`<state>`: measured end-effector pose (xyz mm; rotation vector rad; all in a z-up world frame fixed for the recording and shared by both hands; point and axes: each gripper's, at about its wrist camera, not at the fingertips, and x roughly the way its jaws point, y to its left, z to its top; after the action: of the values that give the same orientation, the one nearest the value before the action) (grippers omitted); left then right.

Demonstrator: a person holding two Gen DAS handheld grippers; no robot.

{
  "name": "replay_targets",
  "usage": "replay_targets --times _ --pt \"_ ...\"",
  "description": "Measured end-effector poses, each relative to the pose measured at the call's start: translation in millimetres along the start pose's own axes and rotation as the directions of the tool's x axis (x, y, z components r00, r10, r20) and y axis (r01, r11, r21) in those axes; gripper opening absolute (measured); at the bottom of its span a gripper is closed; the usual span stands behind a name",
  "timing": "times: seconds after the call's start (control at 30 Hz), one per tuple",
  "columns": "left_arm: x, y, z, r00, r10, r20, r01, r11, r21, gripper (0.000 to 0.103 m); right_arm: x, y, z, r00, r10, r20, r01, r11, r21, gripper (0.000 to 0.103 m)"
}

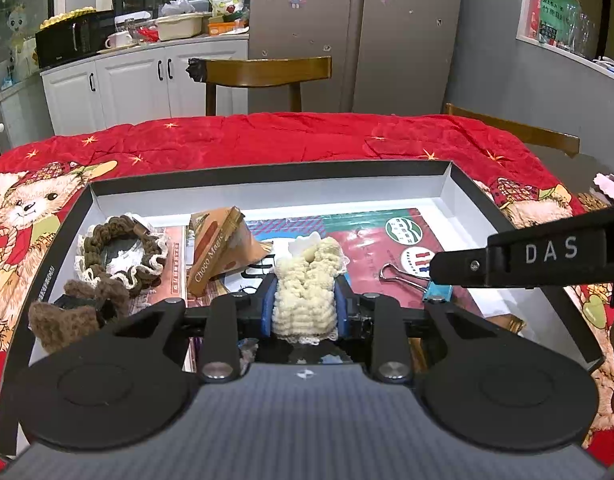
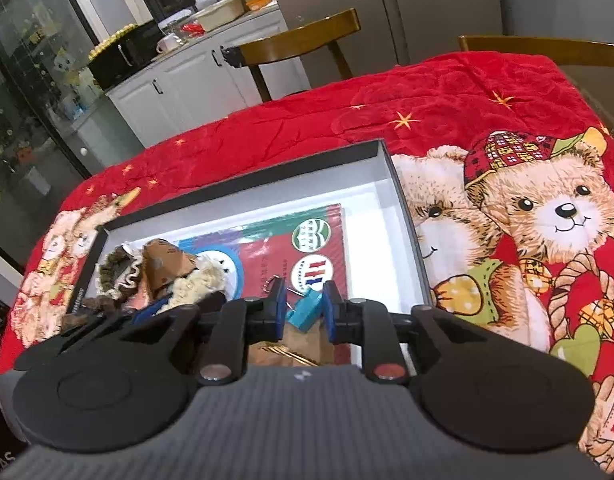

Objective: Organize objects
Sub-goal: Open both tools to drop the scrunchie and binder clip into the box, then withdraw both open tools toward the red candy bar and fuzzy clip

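One shallow box [image 1: 463, 184] is set on the red bear cloth [image 1: 267, 140]. In the box are seen one booklet [image 1: 367, 240], one snack packet [image 1: 215, 244], two brown scrunchies [image 1: 119, 256] and one blue clip [image 2: 305, 310]. A cream scrunchie [image 1: 305, 296] is pinched by the left gripper [image 1: 305, 308]. The right gripper [image 2: 305, 312] jaws are spread a little around the clip.

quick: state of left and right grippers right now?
Left gripper: shut on the cream knitted piece.
Right gripper: jaws apart around the blue binder clip, pads not pressing on it; open.
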<state>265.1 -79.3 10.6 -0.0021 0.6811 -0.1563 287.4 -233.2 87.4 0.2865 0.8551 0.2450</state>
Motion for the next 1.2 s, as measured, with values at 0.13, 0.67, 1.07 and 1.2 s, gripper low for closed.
replay_targets --times 0.13,0.67,1.07,1.2 --pt "-8.9 -3.3 1.1 1.0 -0.002 0.019 0.001 1.0 0.027 0.048 -10.2 -0.2 3.5 0.999 0.03 0.031 -0.03 0.999 0.012 0.058" --pt "-124.0 -10.0 29.5 0.946 -0.144 0.29 0.131 0.989 0.064 0.072 -119.2 37.6 2.8 0.95 0.089 0.299 -0.079 0.996 -0.047 0.089" --pt "-245.2 -22.5 17.8 0.878 -0.22 0.426 0.184 0.975 0.125 0.075 -223.1 69.1 -40.4 0.854 0.128 0.505 -0.089 0.991 -0.102 0.103" --pt "-277.0 -18.6 10.5 0.868 -0.215 0.448 0.17 0.976 0.138 0.075 -242.1 75.9 -56.8 0.823 0.135 0.552 -0.073 0.988 -0.133 0.103"
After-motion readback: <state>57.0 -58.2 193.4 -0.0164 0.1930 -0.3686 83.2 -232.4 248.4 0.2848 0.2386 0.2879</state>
